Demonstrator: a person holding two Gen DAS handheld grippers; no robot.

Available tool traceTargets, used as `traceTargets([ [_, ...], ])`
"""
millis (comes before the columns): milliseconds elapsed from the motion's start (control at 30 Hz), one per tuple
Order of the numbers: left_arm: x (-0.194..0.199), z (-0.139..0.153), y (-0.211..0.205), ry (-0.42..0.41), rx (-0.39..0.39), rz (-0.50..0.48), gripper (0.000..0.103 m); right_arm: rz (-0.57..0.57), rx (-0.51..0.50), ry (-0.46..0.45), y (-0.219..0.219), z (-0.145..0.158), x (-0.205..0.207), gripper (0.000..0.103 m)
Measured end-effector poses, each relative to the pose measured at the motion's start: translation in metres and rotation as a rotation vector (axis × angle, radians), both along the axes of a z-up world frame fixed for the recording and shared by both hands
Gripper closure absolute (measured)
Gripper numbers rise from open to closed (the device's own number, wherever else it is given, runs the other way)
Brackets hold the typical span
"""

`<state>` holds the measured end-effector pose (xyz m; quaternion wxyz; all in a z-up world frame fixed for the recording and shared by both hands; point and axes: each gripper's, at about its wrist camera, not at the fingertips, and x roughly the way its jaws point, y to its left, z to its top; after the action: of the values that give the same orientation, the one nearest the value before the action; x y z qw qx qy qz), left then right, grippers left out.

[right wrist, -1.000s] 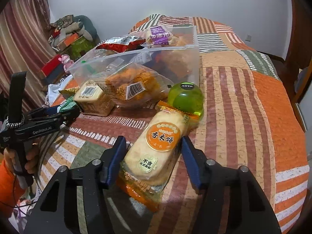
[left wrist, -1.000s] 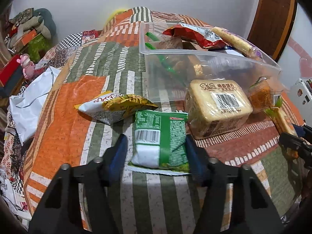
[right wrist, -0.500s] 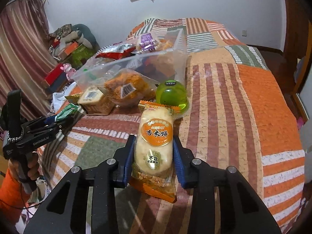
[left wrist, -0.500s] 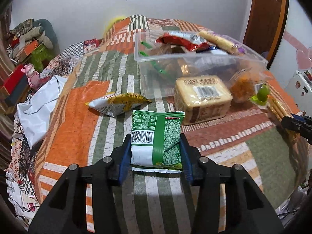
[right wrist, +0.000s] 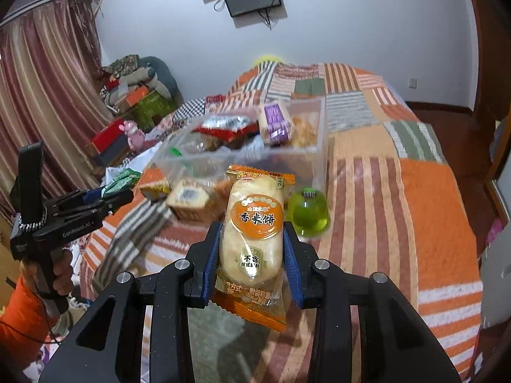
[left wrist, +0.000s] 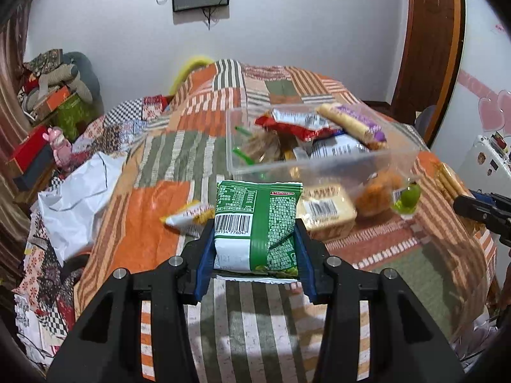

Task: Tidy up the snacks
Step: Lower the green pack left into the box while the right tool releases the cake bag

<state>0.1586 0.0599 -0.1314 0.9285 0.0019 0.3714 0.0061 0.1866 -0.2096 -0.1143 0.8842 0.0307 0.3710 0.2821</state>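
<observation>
My left gripper (left wrist: 254, 239) is shut on a green and white snack bag (left wrist: 257, 223), held above the striped quilt. My right gripper (right wrist: 252, 239) is shut on an orange rice cracker pack (right wrist: 254, 233), also lifted off the bed. Beyond both stands a clear plastic bin (left wrist: 319, 162) (right wrist: 319, 146) with several snack packs inside. In the right wrist view the left gripper (right wrist: 123, 196) shows at the left with the green bag (right wrist: 123, 178) in it, a hand (right wrist: 62, 274) on its handle. The right gripper's tip (left wrist: 463, 204) shows at the right edge of the left wrist view.
On the quilt in front of the bin lie a yellow snack bag (left wrist: 188, 217), a wrapped bread block (left wrist: 325, 212), a bag of orange snacks (left wrist: 380, 188) and a green jelly cup (right wrist: 308, 212). White paper (left wrist: 76, 198) and clutter sit off the bed's left edge.
Both grippers closed on their packs and lifted them off the quilt. The bed and bin now look farther below and ahead.
</observation>
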Motion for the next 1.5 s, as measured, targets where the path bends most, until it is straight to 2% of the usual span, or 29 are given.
traceTargets([
  [267, 0.014, 0.018, -0.004, -0.045, -0.005, -0.012, 0.058, -0.03, -0.001, -0.081, 0.003, 0.02, 0.019, 0.07],
  [467, 0.029, 0.027, -0.01, -0.061, 0.019, -0.021, 0.058, -0.054, -0.007, -0.135, 0.004, 0.034, 0.037, 0.07],
  [767, 0.052, 0.028, -0.017, -0.06, 0.029, -0.046, 0.058, -0.066, 0.04, -0.161, 0.009, 0.046, 0.067, 0.07],
  [1067, 0.085, 0.026, -0.026, -0.044, 0.005, -0.072, 0.058, -0.07, -0.013, -0.187, 0.017, 0.039, 0.083, 0.07],
  [1300, 0.111, 0.019, -0.038, -0.027, 0.002, -0.087, 0.058, -0.068, -0.038, -0.174, 0.019, 0.03, 0.099, 0.07],
  [1500, 0.134, 0.01, -0.044, 0.005, -0.043, -0.1, 0.058, -0.064, -0.057, -0.162, 0.021, 0.023, 0.112, 0.07],
])
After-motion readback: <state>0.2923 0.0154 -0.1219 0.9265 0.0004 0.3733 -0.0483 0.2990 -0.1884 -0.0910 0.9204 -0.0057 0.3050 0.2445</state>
